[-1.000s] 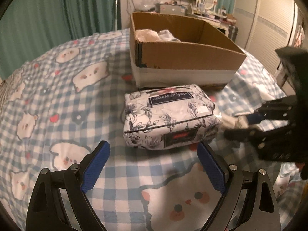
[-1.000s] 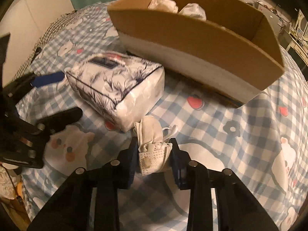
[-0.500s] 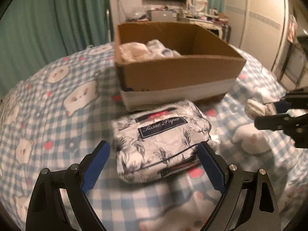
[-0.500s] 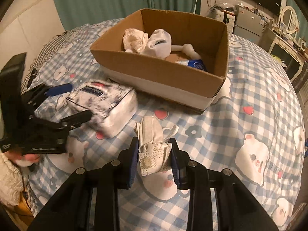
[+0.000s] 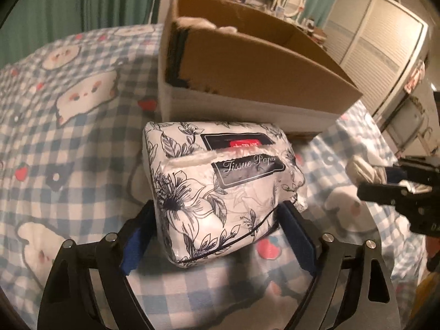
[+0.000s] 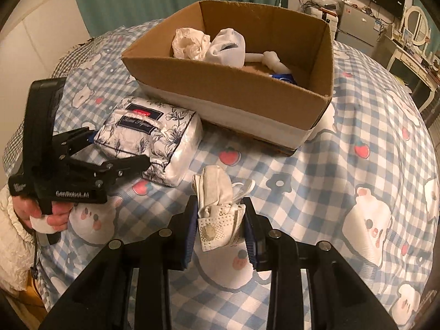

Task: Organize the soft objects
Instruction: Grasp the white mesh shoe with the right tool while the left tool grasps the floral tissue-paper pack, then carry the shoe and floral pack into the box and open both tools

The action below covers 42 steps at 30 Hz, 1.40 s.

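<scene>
Tissue pack fills the left wrist view, a soft white packet printed with dark flowers, and its navy label reads "Tissue Paper" under a red tag too blurred to read. It sits right between the left gripper jaws, which have just been closing in: both blue pads look pressed against its sides, so the pack is gripped. Just beyond the jaws stands the cardboard box, its lower band white, with pale soft things peeking over its rim. Off to the right of the jaws, the right gripper pokes in, a crumpled pale bundle at its tips. All of this lies on the bed, covered in blue check with bears and strawberries.

Over to the right wrist view: the right gripper's jaws are clenched on a white face mask, folded and rumpled, its straps sticking out past the tips. Ahead and left of these jaws, the tissue pack lies on the bed, touching the box's white base. The left gripper straddles it, its black body stamped "GenRobot.AI", held by a hand in a fluffy white sleeve. Straight ahead, the open box holds a crumpled cream bag, a white sock and something blue.
</scene>
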### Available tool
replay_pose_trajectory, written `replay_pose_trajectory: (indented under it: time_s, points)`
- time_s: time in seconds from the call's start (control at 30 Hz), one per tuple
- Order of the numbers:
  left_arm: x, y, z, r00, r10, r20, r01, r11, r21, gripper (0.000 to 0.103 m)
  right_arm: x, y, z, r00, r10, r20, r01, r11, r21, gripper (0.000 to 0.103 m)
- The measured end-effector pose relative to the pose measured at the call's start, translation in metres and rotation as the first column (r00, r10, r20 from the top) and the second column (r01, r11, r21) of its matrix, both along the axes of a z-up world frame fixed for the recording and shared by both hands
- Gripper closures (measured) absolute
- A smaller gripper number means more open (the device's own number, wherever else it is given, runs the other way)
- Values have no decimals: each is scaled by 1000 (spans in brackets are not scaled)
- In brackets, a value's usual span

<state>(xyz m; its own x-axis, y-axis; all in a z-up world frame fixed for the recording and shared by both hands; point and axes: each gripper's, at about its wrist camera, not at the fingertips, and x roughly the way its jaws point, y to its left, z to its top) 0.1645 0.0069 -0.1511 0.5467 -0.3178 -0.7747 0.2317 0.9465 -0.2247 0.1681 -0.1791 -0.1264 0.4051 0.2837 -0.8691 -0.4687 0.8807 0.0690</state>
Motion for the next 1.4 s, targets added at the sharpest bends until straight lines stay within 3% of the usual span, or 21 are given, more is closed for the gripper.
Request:
replay_pose_trajectory:
  time_s: [0.27, 0.8, 1.07, 1.4]
  points:
    - [-29, -4, 26, 999, 5, 46, -6, 1000, 13, 40, -15, -4, 22, 999, -19, 45, 18, 999, 35, 73]
    - [-88, -16, 127, 972, 9, 235, -20, 999, 43, 42, -73, -5, 105, 966, -65, 248, 43, 995, 95, 73]
    - [-68, -15, 176, 945, 54, 324, -69, 997, 36, 41, -61, -10, 153, 935, -93, 343, 56, 992, 116, 73]
    - [10, -17, 192, 927, 91, 363, -110, 993, 32, 41, 6, -13, 186, 899, -126, 420, 77, 988, 131, 73]
